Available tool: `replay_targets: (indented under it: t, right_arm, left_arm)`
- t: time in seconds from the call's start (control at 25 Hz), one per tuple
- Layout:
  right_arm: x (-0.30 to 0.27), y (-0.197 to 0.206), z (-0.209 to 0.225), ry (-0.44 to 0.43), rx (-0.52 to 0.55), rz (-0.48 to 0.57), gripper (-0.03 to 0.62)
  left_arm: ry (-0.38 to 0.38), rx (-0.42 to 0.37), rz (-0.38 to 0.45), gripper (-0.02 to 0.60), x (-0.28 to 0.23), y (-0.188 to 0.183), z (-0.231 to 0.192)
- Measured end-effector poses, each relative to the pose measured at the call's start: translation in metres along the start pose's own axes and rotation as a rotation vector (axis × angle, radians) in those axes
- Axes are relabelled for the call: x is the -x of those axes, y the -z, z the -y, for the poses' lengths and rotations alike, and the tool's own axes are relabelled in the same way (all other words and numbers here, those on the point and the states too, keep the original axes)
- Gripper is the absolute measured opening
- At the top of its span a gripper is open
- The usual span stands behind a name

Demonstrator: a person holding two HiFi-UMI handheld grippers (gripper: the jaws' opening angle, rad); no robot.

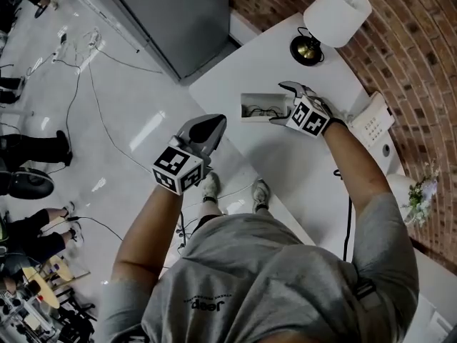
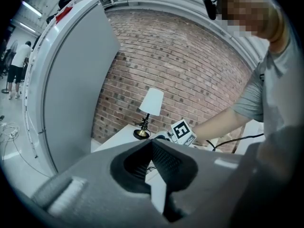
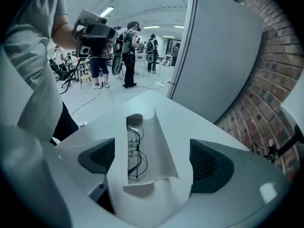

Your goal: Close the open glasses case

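Observation:
A white glasses case [image 1: 258, 107] lies open on the white table [image 1: 285, 170], its lid [image 3: 163, 144] standing up on the right side in the right gripper view. Thin-framed glasses [image 3: 134, 152] rest inside it. My right gripper [image 1: 283, 104] is open and points down at the case's near end, one jaw on each side of it, with neither pad touching. My left gripper [image 1: 213, 126] is shut with nothing in it and hangs off the table's left edge, above the floor. In the left gripper view its joined jaws [image 2: 152, 144] point toward the right gripper's marker cube [image 2: 183, 131].
A lamp with a white shade [image 1: 335, 11] stands at the table's far end. A white phone [image 1: 373, 118] sits by the brick wall, a black cable [image 1: 348, 216] runs along the table's right side, and flowers [image 1: 421, 191] stand further right. A grey panel [image 1: 178, 13] rises beyond the table; people stand across the room.

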State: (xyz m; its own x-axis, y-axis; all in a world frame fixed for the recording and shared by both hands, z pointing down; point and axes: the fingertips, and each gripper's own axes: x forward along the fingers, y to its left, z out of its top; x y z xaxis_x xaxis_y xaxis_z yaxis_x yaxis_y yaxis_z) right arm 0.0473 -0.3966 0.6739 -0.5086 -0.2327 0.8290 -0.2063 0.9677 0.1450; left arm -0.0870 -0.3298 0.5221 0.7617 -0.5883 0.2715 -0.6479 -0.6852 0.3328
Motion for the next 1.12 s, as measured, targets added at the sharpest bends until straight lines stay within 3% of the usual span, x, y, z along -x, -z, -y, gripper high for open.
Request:
replay_targets:
  t: [0.48, 0.72, 1.12]
  right_arm:
    - [-0.041, 0.017, -0.004, -0.076, 0.056, -0.081, 0.494]
    - [-0.046, 0.022, -0.004, -0.100, 0.017, -0.085, 0.505]
    - [-0.040, 0.022, -0.017, -0.060, 0.038, -0.047, 0.396]
  left_arm:
    - [-0.018, 0.030, 0.007, -0.003, -0.017, 0.006, -0.027]
    - [-0.015, 0.035, -0.001, -0.003, -0.015, 0.009, -0.026]
    - [-0.022, 0.040, 0.005, -0.005, -0.014, 0.011, -0.026]
